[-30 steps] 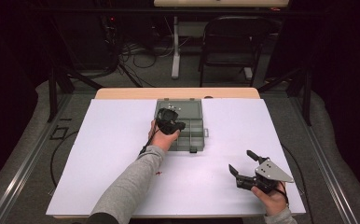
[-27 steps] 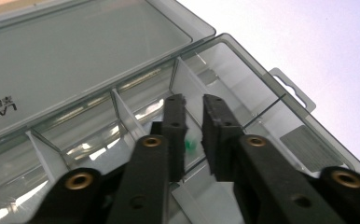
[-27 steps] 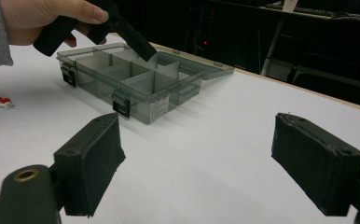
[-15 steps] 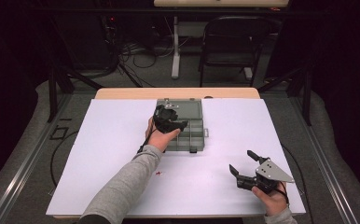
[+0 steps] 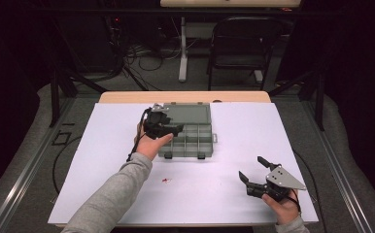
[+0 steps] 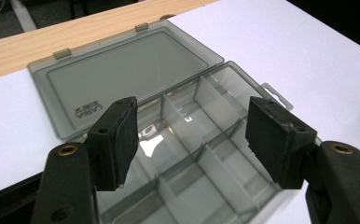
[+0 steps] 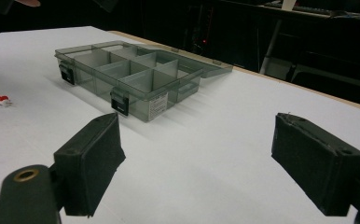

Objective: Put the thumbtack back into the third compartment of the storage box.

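Left gripper over the near-left part of the box, jaws just been opening and now spread wide, nothing between the pads, only compartments visible below. Right gripper well off to the near right of the box, low over the white sheet, jaws likewise wide and empty. Box sitting toward the far middle of the sheet, lid thrown flat back beyond it, dividers bare as far as can be seen. Small red piece lying alone on the sheet, near side of the box, apart from both grippers. Likely trouble: a low jaw catching a divider or the front wall and dragging the light box across the sheet; the tiny red piece skidding away under a badly centred pinch. Count: two grippers, one box, one lid, two front latches, one red piece.
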Motion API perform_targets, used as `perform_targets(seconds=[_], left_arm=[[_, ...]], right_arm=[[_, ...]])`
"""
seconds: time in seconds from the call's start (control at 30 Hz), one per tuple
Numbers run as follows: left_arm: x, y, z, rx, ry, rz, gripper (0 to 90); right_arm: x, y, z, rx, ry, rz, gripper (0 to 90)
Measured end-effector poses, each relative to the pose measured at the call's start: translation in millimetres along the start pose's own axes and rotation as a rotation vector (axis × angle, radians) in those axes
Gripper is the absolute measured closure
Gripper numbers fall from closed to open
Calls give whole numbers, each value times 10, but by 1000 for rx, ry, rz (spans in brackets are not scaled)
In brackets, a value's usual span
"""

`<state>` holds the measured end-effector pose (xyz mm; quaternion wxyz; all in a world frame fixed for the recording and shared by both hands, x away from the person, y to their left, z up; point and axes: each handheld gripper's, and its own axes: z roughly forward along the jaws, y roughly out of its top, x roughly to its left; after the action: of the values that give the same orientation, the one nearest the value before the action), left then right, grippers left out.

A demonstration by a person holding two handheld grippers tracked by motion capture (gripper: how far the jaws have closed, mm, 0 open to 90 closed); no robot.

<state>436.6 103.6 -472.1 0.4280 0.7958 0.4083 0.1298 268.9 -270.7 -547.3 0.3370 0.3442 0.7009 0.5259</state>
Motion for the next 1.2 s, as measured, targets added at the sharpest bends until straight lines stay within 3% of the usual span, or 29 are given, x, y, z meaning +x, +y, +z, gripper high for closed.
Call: perform_targets(seconds=[0.33, 0.8, 1.2], left_arm=[[34, -248, -327, -18, -9, 6, 333], [-55, -716, -681, -61, -44, 23, 332], [-77, -1158, -851, -83, -44, 45, 338]], right_arm=[[6, -1, 0, 2, -4, -1, 153], [12, 1, -3, -2, -2, 0, 153], [19, 8, -12, -9, -12, 1, 146]])
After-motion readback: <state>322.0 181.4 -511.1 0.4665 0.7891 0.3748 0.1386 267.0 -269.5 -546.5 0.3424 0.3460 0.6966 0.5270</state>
